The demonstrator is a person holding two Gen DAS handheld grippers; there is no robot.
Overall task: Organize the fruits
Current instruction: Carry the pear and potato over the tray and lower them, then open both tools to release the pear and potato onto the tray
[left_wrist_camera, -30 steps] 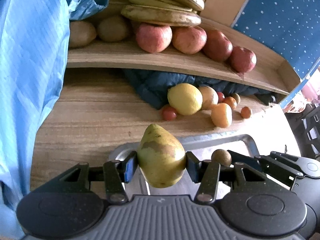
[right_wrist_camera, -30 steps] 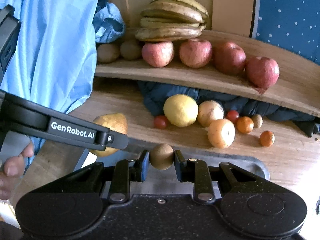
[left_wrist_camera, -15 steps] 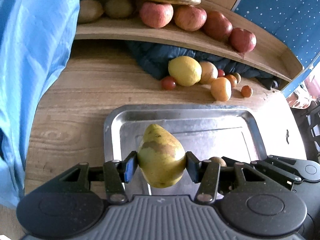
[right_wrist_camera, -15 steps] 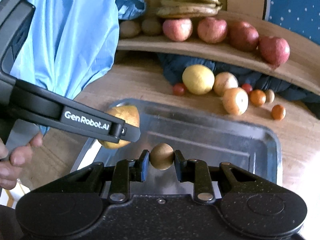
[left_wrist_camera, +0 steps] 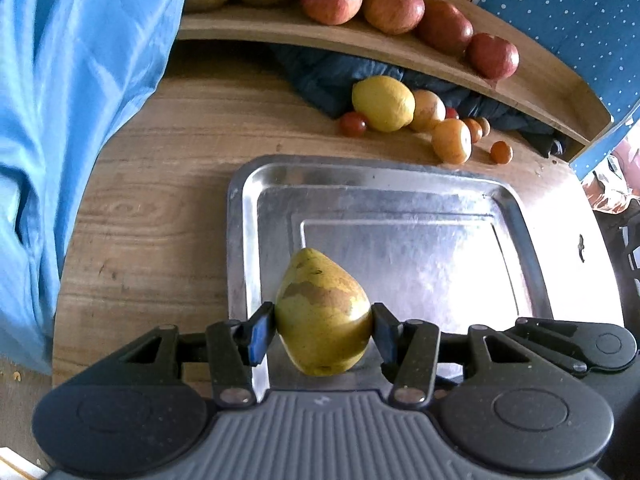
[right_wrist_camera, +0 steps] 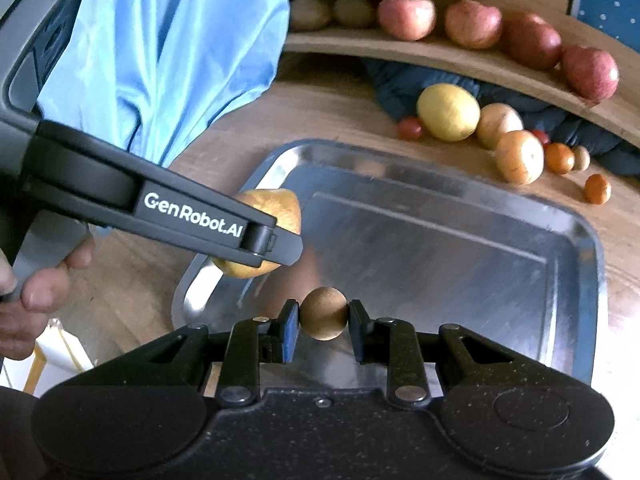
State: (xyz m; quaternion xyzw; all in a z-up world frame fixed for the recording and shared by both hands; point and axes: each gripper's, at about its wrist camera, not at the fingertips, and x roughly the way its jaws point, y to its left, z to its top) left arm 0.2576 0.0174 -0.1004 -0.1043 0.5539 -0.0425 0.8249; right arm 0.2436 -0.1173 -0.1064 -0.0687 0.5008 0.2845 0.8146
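My left gripper is shut on a yellow-green pear with brown patches, held above the near left part of a metal tray. In the right wrist view the same pear shows behind the left gripper's black arm, over the tray's left rim. My right gripper is shut on a small round brown fruit, held above the tray's near edge. Nothing lies on the tray's bare floor.
Beyond the tray on the wooden table lie a lemon, oranges and small tomatoes against a dark cloth. A wooden shelf holds red apples, bananas and brown fruits. Blue fabric hangs at the left. A hand grips the left gripper.
Both grippers have drawn back from the shelf and tilted down, so the whole tray now lies in view beneath them. The pear and the brown fruit stay gripped.
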